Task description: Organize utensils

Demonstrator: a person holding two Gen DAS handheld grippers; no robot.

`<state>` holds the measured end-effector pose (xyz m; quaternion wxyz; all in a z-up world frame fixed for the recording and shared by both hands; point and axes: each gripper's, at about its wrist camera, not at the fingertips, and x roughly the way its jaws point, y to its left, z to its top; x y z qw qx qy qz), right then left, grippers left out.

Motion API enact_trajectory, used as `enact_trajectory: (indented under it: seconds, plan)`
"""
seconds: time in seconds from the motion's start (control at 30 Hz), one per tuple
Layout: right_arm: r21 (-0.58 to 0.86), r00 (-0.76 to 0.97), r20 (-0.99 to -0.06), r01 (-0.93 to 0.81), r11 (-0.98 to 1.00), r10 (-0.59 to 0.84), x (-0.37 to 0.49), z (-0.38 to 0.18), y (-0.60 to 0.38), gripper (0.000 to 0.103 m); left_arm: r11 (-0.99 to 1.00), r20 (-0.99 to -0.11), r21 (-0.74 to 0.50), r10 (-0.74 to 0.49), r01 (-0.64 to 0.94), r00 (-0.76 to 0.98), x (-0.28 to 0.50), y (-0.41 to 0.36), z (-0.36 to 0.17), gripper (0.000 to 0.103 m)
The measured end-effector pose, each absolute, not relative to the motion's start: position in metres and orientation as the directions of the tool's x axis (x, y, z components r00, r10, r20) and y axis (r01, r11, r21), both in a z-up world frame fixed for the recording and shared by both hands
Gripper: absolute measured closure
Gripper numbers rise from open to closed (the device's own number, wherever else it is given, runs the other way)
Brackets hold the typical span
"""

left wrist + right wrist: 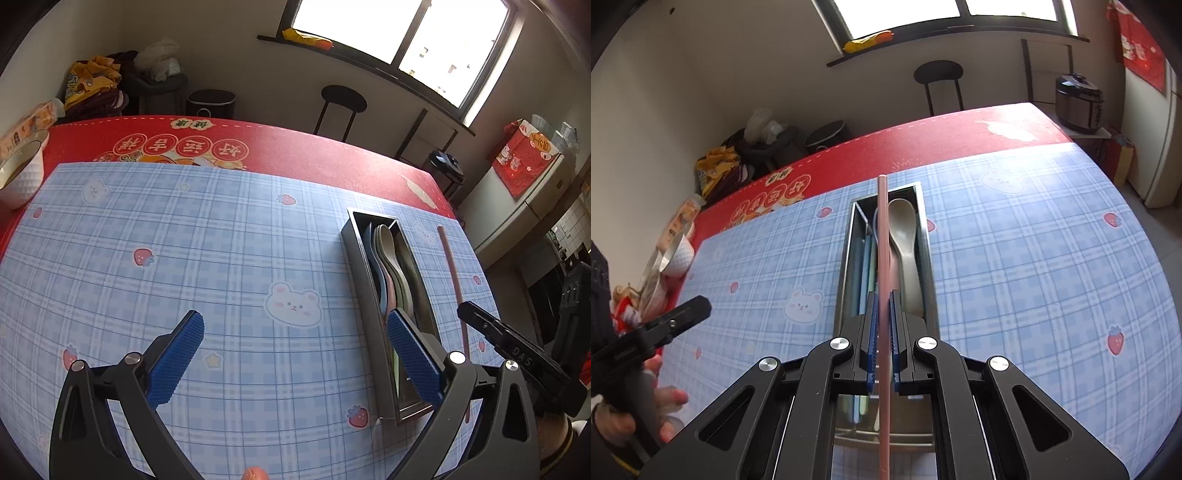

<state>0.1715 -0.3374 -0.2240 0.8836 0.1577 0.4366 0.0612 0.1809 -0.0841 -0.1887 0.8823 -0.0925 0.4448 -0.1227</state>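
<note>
Tongs (517, 347) housing reads "DAS".

Bright window (402, 29) overexposed above dark sill (369, 62). Pale walls. Black round-backed chair (938, 83) beyond table (295, 136) (red cloth, blue plaid mat over it). Cluttered corner pile (99, 81), possibly bags.

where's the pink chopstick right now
The pink chopstick is clamped in the right gripper, lined up lengthwise over the metal utensil box.
</note>
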Motion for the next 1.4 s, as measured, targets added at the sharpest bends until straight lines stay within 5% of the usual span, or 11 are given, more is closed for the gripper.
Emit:
enact_trajectory:
  seconds: [0.63, 1.0, 1.07, 1.13, 1.2, 1.33, 1.4]
  plan:
    - [0.258, 0.491, -0.846, 0.032, 0.966, 0.210, 0.231, -0.280, -0.296, 0.097, 0.975, -0.778, -0.223, -0.166, -0.019, 0.606, 0.163, 0.008, -0.179, 0.006]
    - [0.257, 0.546, -0.816, 0.051, 0.965, 0.188, 0.218, -0.238, -0.295, 0.095, 0.980, -0.746, -0.196, -0.176, 0.041, 0.642, 0.161, 0.007, -0.144, 0.006]
    - [0.268, 0.579, -0.790, 0.030, 0.963, 0.202, 0.209, -0.215, -0.295, 0.085, 0.983, -0.732, -0.173, -0.167, 0.056, 0.660, 0.159, 0.005, -0.130, 0.006]
    - [0.264, 0.633, -0.748, 0.008, 0.965, 0.200, 0.194, -0.186, -0.295, 0.046, 0.989, -0.722, -0.133, -0.145, 0.071, 0.676, 0.156, 0.001, -0.114, 0.006]
    - [0.243, 0.669, -0.717, -0.023, 0.970, 0.195, 0.178, -0.158, -0.292, 0.043, 0.990, -0.701, -0.105, -0.140, 0.092, 0.699, 0.151, -0.002, -0.094, 0.006]
    - [0.215, 0.728, -0.667, -0.016, 0.977, 0.158, 0.144, -0.102, -0.293, 0.016, 0.986, -0.640, -0.084, -0.162, 0.141, 0.751, 0.131, -0.007, -0.052, 0.006]
    - [0.210, 0.768, -0.623, -0.022, 0.977, 0.151, 0.123, -0.075, -0.292, 0.015, 0.985, -0.603, -0.067, -0.165, 0.157, 0.780, 0.118, -0.009, -0.032, 0.006]
